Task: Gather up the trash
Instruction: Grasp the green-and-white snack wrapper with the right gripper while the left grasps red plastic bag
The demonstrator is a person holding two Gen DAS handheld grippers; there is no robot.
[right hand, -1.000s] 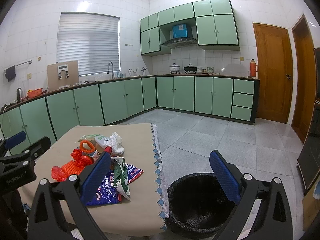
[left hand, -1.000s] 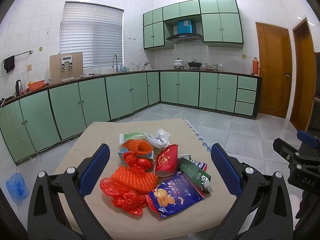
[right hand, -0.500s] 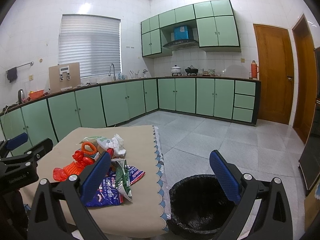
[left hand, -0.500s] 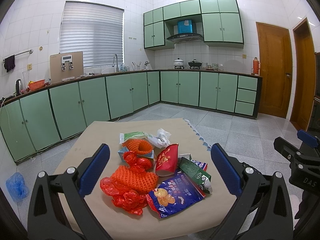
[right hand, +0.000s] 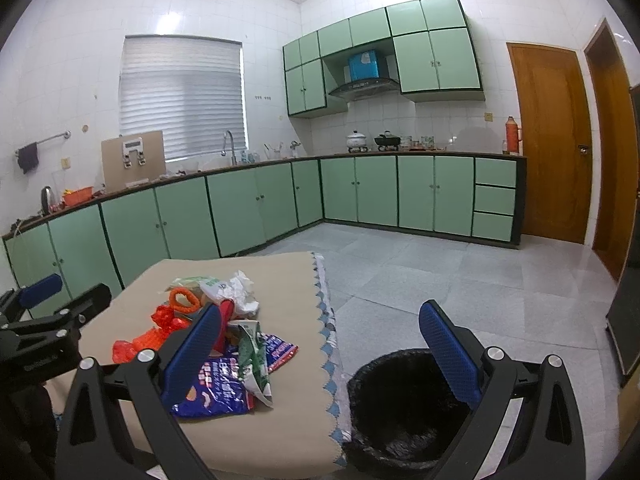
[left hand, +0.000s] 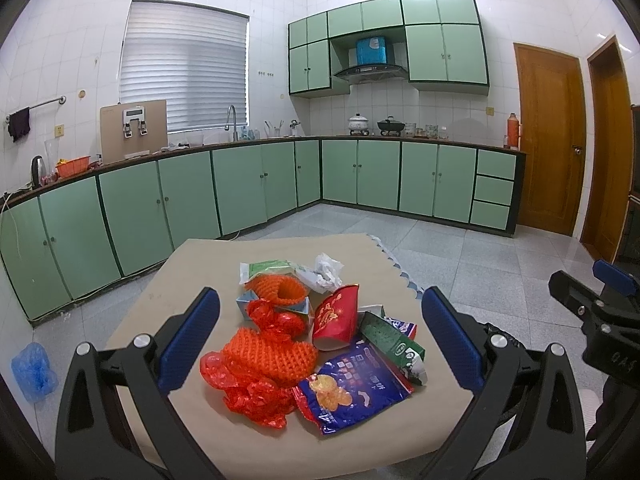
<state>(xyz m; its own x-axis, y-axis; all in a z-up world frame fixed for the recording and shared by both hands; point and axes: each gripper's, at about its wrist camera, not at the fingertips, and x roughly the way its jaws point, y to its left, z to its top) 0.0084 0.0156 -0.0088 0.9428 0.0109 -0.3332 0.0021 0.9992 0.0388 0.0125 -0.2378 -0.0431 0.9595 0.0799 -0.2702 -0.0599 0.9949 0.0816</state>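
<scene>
I am holding the left gripper (left hand: 320, 336) above the trash pile (left hand: 316, 340) on the beige-covered table (left hand: 192, 272), jaws spread wide, gripping nothing. I am holding the right gripper (right hand: 320, 356) likewise apart and empty, beside the table over the black-lined bin (right hand: 396, 404).

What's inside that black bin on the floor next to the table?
The bin shows only its crinkled black liner; no trash is visible inside. The trash pile sits on the table. The bin's near part is hidden behind the right hand-held gripper, and the dark bottom is unreadable.
</scene>
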